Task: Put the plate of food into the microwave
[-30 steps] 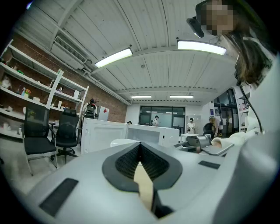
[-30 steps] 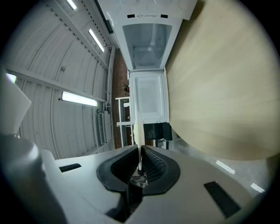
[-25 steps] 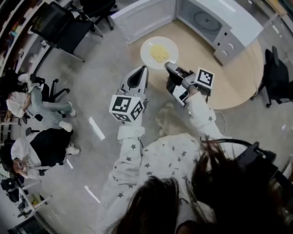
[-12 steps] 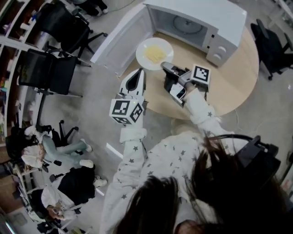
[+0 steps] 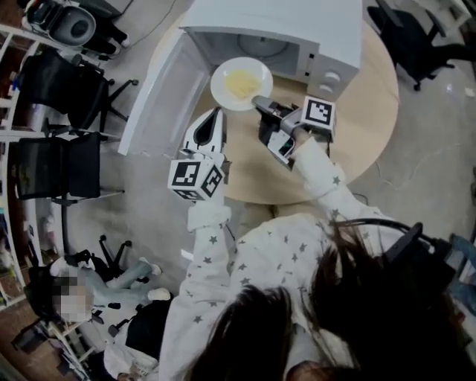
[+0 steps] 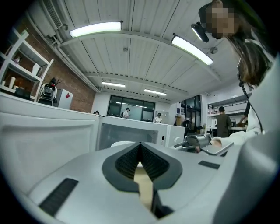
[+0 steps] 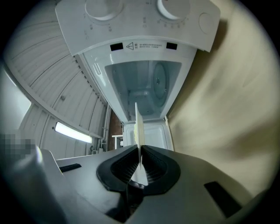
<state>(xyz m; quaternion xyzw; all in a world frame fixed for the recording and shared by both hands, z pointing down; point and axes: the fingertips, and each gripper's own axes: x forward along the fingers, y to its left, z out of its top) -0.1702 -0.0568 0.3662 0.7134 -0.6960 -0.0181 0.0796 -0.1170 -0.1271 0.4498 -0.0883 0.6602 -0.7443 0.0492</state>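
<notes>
While the right gripper (image 5: 258, 100) clamped the plate of food (image 5: 239, 82) by its near rim, the open microwave (image 5: 282, 22) lay just beyond, toward the frame's top. The left gripper (image 5: 218, 113) hovered lower left, jaws together, empty.

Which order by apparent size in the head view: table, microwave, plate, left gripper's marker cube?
1. table, widest outline, partly covered.
2. microwave, door open, top cut off by the frame.
3. plate and the marker cube on the left gripper: about alike; the cube sits nearer the camera, so unranked.
</notes>
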